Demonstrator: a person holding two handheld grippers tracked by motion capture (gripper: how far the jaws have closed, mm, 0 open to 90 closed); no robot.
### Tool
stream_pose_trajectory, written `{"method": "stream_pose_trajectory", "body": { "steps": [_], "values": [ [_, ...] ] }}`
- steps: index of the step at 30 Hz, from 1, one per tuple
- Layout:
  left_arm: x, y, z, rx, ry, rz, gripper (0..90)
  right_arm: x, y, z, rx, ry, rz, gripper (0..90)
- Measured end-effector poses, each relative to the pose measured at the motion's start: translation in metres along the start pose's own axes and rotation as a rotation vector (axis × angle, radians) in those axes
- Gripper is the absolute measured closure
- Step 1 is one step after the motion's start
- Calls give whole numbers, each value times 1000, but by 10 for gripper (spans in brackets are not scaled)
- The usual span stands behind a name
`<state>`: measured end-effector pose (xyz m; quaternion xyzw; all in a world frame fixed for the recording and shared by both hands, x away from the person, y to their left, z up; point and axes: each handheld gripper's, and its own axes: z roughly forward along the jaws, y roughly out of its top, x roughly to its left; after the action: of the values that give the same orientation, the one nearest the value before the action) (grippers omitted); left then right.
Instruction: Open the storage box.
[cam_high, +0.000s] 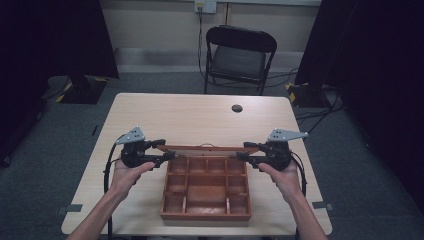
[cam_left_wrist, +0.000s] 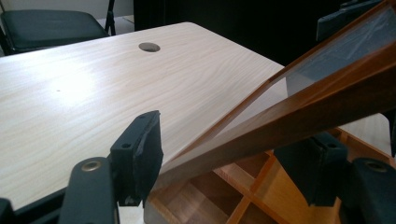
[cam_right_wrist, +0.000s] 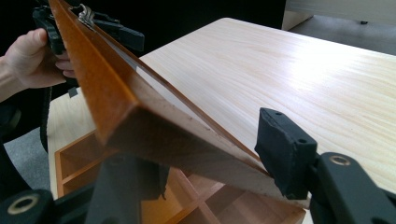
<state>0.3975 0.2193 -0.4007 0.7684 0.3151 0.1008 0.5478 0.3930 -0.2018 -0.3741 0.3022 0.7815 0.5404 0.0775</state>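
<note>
A brown wooden box (cam_high: 205, 216) with several open compartments sits at the near middle of the table. Its glass-paned lid (cam_high: 205, 148) is raised above the back edge, held at both ends. My left gripper (cam_high: 167, 149) is shut on the lid's left end, and my right gripper (cam_high: 245, 151) is shut on its right end. In the left gripper view the lid's frame (cam_left_wrist: 299, 116) runs between the pads of the left gripper (cam_left_wrist: 226, 163), above the box (cam_left_wrist: 261, 186). In the right gripper view the lid (cam_right_wrist: 107, 84) slants up from the right gripper (cam_right_wrist: 208, 168) over the box (cam_right_wrist: 74, 158). A small metal latch (cam_right_wrist: 84, 14) shows at its far end.
The light wooden table (cam_high: 200, 115) has a round cable hole (cam_high: 237, 108) near its far edge. A black folding chair (cam_high: 237, 55) stands behind it. Dark curtains hang at both sides, and cables lie on the grey floor at the right.
</note>
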Motion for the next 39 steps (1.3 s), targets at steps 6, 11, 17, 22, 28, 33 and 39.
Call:
{"method": "stream_pose_trajectory", "body": {
  "steps": [6,11,17,22,28,33,39],
  "values": [
    [-2,5,7,-4,1,25,408,-3,2,1,-16,-13,7,468],
    [-3,7,11,-1,-4,23,486,-7,2,0,-23,-21,19,477],
    [2,7,12,-16,-11,7,494,-14,1,0,-31,-29,32,493],
    [5,9,13,-17,-10,0,508,-20,-1,7,-28,-30,39,505],
    [7,10,14,-10,-5,9,524,-24,-2,11,-33,-34,47,509],
    [10,10,15,-20,-1,3,529,-26,-4,16,-27,-40,54,492],
    [12,10,16,-24,-3,-9,537,-30,-5,21,-24,-42,55,500]
  ]
}}
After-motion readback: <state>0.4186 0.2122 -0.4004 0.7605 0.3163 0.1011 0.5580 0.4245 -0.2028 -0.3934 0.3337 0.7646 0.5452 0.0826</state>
